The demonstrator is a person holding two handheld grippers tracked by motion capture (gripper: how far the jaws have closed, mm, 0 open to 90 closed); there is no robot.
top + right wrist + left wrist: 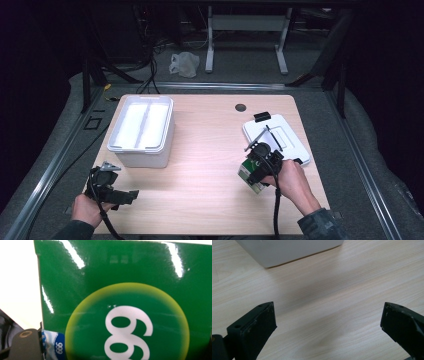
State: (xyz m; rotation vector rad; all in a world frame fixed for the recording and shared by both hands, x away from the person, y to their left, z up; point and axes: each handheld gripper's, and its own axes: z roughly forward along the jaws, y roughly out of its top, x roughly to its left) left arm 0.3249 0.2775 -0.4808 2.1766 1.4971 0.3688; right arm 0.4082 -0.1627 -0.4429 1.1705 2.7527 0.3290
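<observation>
I have the green box (248, 174) clamped in my right tool (255, 172), held above the tabletop (210, 150) just in front of the white lid (280, 135) lying flat at the right. In the right gripper view the glossy green face with its yellow circle and white digits sits tight against the lens, and 1 jaw presses its lower left edge, so the grip looks firm. My left tool (328, 322) rests near the front left corner, jaws spread wide with nothing between them, bare wood beneath.

I judge the step in hand to be carrying the box across to the open white bin (142, 131) at the left. To do it well, I would keep the box high enough to clear the bin's near wall, hold the wrist steady so the slick carton does not twist in the pads, and release only once it is low inside. The left tool should stay clear of the path.
</observation>
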